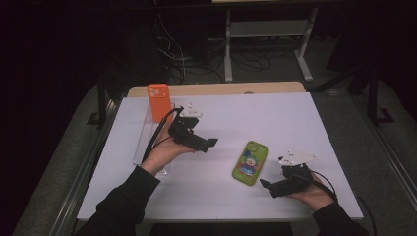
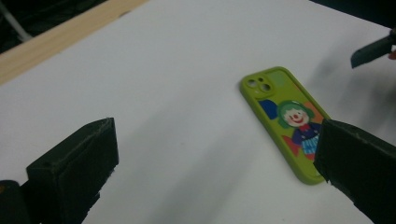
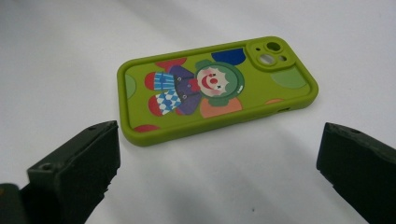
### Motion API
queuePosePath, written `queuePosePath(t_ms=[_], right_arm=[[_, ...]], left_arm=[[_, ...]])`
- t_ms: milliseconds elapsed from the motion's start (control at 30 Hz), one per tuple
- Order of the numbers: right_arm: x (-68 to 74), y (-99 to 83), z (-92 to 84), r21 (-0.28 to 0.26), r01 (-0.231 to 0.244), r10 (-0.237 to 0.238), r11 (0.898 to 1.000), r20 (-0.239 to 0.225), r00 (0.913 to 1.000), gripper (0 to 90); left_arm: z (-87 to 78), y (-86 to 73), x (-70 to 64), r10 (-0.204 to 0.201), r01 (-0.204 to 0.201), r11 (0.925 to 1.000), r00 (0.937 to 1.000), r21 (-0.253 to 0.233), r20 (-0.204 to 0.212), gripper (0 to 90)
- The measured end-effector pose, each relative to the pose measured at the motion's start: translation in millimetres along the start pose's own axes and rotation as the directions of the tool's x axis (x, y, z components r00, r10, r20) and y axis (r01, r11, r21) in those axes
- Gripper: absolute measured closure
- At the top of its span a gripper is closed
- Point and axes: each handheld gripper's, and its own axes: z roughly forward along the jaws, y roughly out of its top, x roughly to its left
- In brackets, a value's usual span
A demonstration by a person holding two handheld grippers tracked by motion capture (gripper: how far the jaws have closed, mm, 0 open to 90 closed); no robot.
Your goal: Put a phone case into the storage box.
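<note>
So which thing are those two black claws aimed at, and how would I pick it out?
Find the white table. Between the left gripper and the right gripper a green phone case lies flat. It carries a cartoon clown, whereas the orange phone case stands upright at the far left.

In the left gripper view, the right jaw covers the green clown phone case's (image 2: 285, 116) corner at five o'clock. In the high view, the orange phone case's (image 1: 160, 101) lower end sits behind the left gripper's cable, and the clear holder (image 1: 142, 137) at nine o'clock is too faint to make out.
</note>
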Motion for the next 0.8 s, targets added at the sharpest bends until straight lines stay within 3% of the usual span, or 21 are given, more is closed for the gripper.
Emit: queuePosePath(t_ms=[133, 233, 333, 500, 533, 600, 800], right_arm=[[1.8, 0.7, -1.5, -0.016, -0.024, 0.024, 1.0, 0.001, 0.9997, 0.0], [0.7, -0.3, -2.1, -0.003, -0.002, 0.002, 1.0, 0.001, 1.0, 0.0], [0.8, 1.1, -1.9, -0.016, -0.022, 0.022, 1.0, 0.003, 0.9997, 0.0], [-1.5, 1.2, -0.4, -0.001, 0.01, -0.01, 1.0, 0.01, 0.9999, 0.0], [0.5, 2.0, -0.4, -0.008, -0.022, 0.022, 1.0, 0.001, 0.9998, 0.0], [-1.1, 2.2, -0.6, -0.014, -0.014, 0.014, 1.0, 0.003, 0.9999, 0.0], [-2.0, 6.1, -2.9, -0.026, -0.051, 0.051, 0.998, 0.003, 0.9987, 0.0]], left_arm=[[5.6, -9.7, -9.2, 0.013, -0.014, 0.9997, 0.9996, 0.02, 0.025, 0.0], [8.2, -19.8, -17.5, 0.036, -0.037, 0.9989, 0.9986, 0.031, 0.039, 0.0], [10.5, -29.9, -23.1, 0.047, -0.049, 0.998, 0.998, 0.039, 0.042, 0.0], [13.5, -49.3, -29.2, 0.059, -0.062, 0.9972, 0.9965, 0.043, 0.058, 0.0], [14.0, -53.6, -31.2, 0.059, -0.062, 0.997, 0.9966, 0.046, 0.058, 0.0], [14.6, -61.8, -34.1, 0.07, -0.073, 0.9961, 0.9958, 0.05, 0.059, 0.0], [13.4, -80.3, -35.7, 0.053, -0.057, 0.9971, 0.9955, 0.05, 0.079, 0.0]])
